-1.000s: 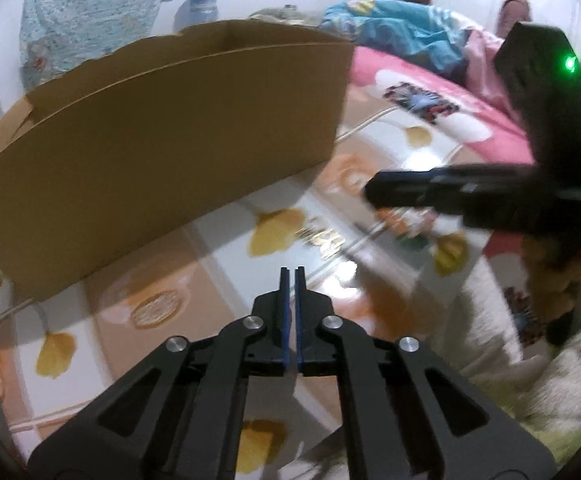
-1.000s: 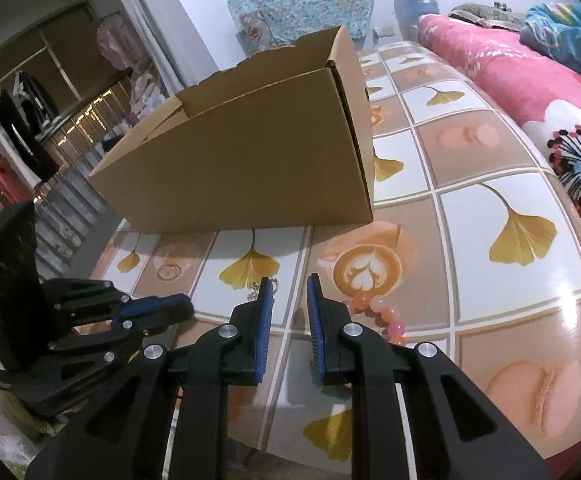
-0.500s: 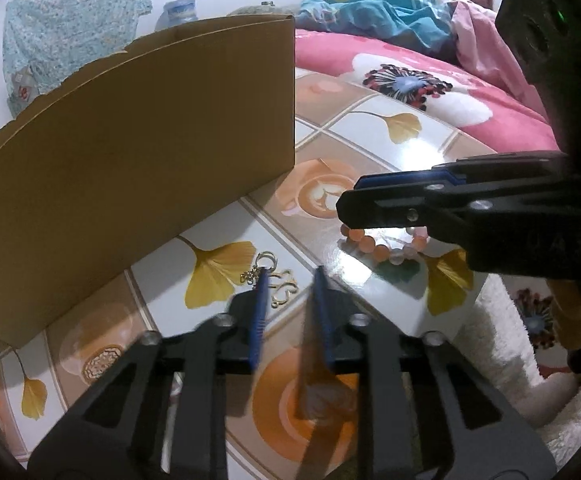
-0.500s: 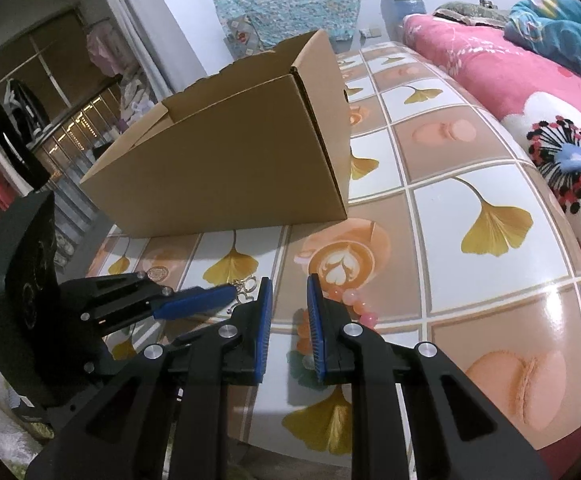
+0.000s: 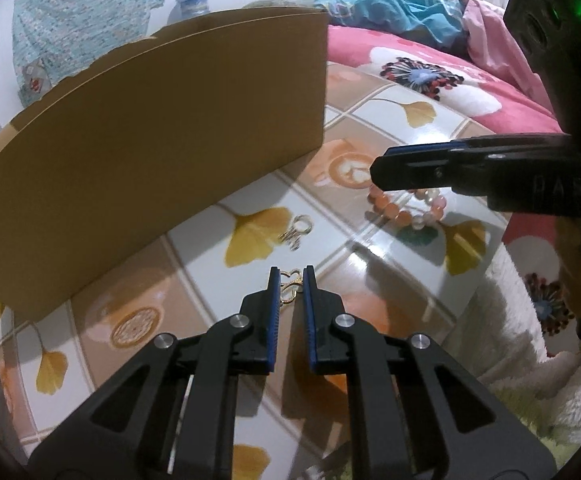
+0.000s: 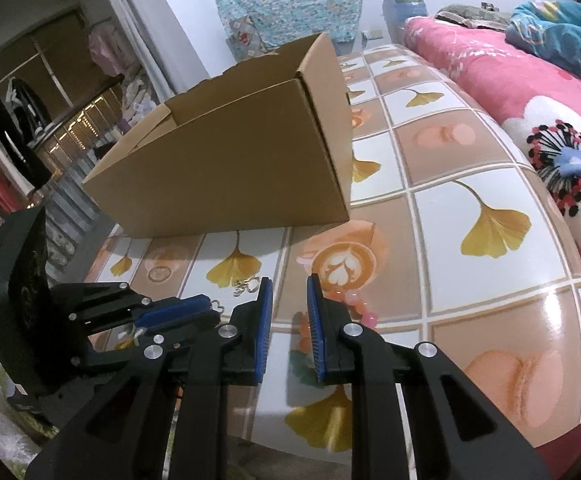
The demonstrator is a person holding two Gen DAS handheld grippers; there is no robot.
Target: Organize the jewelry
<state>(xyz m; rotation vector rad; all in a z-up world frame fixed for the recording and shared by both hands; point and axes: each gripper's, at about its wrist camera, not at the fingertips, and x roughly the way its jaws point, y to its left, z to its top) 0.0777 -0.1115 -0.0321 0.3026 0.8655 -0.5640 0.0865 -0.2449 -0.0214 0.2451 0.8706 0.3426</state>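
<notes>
A small gold ornament (image 5: 290,287) lies on the tiled table between the tips of my open left gripper (image 5: 290,274), which straddles it. A gold ring piece (image 5: 297,230) lies just beyond it and also shows in the right wrist view (image 6: 247,285). A pink and orange bead bracelet (image 5: 406,213) lies to the right, under my right gripper (image 5: 418,168). In the right wrist view my right gripper (image 6: 288,286) is open and empty, with the bracelet (image 6: 356,302) just right of its fingers. The left gripper (image 6: 178,314) shows at lower left.
An open cardboard box (image 6: 234,160) stands on the table (image 6: 490,300) behind the jewelry, close to the left gripper (image 5: 150,128). A pink floral blanket (image 6: 530,92) lies along the table's right side. White fluffy fabric (image 5: 530,360) lies at the near edge.
My left gripper has opened from shut and moved down and forward so its tips straddle the gold ornament. The right gripper has shifted a little toward the bracelet and stays open.
</notes>
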